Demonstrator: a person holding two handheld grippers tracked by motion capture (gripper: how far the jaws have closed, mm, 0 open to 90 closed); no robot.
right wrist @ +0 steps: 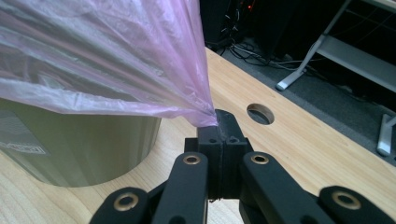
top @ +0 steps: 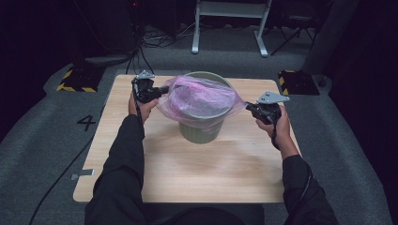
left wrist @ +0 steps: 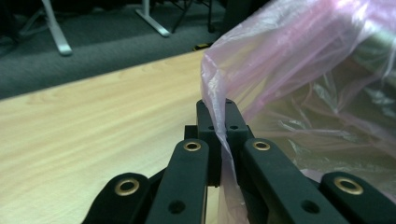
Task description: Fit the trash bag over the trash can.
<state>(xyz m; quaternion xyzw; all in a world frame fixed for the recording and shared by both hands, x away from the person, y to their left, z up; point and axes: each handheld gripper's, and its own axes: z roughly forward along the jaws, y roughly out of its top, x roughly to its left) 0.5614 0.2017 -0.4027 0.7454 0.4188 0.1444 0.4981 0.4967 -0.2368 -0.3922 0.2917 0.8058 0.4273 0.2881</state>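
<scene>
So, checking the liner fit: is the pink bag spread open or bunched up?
Spread open: the pink bag is stretched over the bin.

a thin see-through pink plastic bag (top: 199, 96) is stretched over the mouth of a round olive-green plastic bin (top: 201, 129), its edges pulled out taut to both sides. the bin stands upright mid-table, the bag crinkled and sagging inside it.

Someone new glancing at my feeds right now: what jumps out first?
The pink bag stretched over the green bin at the middle of the table. The left gripper and right gripper pinch its edge on opposite sides, pulling it taut.
</scene>
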